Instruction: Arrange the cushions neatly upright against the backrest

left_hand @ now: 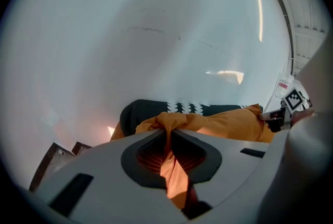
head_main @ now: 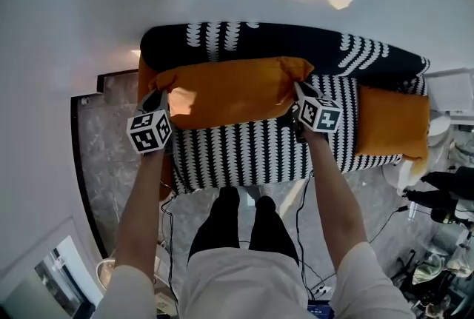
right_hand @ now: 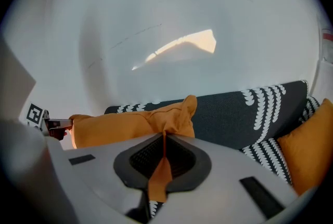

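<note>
Left gripper (left_hand: 169, 137): jaws clamped on a bunched corner of the orange cushion (head_main: 233, 92). Right gripper (right_hand: 164, 145): jaws clamped on the opposite corner, with the fabric pinched flat between them. The cushion is plain orange, long and plump, and is stretched level between the two grips. It sits over the seat of the black-and-white patterned sofa (head_main: 244, 151), with the backrest (head_main: 259, 40) at 12 o'clock. A second orange cushion (head_main: 391, 121) lies at 3 o'clock, at the sofa's end.

Fig.: my L gripper (head_main: 157, 99) & R gripper (head_main: 300, 94), grey shells, dark ribbed pads (right_hand: 145, 158), b/w marker cube (head_main: 149, 131) each. Behind the cubes: white short sleeves (head_main: 124, 289), blk trousers (head_main: 213, 229).
</note>
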Available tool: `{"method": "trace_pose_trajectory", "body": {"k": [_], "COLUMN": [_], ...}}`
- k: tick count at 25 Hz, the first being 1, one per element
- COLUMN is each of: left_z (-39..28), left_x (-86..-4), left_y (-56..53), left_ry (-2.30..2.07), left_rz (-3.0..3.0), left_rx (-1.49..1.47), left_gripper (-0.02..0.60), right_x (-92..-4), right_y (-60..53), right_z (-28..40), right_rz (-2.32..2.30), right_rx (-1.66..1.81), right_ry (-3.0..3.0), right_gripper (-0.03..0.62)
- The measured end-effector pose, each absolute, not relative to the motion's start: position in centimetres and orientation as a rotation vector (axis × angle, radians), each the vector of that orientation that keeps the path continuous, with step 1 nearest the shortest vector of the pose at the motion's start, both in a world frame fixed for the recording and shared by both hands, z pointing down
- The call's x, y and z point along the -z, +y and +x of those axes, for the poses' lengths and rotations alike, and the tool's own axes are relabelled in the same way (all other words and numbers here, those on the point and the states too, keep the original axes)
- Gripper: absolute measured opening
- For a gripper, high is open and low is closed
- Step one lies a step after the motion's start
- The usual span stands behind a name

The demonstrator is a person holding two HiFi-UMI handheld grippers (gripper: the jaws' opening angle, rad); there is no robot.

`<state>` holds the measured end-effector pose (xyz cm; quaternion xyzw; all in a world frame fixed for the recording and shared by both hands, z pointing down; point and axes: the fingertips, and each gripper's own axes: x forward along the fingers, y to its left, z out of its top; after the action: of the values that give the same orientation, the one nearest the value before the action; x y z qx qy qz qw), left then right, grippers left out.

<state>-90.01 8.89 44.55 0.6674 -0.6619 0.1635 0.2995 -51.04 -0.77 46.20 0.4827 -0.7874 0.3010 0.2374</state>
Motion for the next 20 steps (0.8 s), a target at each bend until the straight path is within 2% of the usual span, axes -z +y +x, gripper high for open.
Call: {"method": "trace_pose_trajectory", "body": {"k": [20], "left_z": [-92.4], "left_x": [-50.1], "left_y": [0.7], "left_ry": [-1.720], "left_rz": [1.886], "left_rx": [-0.415], "left_gripper": [0.077], "right_x": [-50.6], "right_y": [-8.3], "right_z": [-52.8], "right_rz": [1.396], "right_rx": [-0.720], "right_ry": [-2.106], "right_gripper": [0.051]}}
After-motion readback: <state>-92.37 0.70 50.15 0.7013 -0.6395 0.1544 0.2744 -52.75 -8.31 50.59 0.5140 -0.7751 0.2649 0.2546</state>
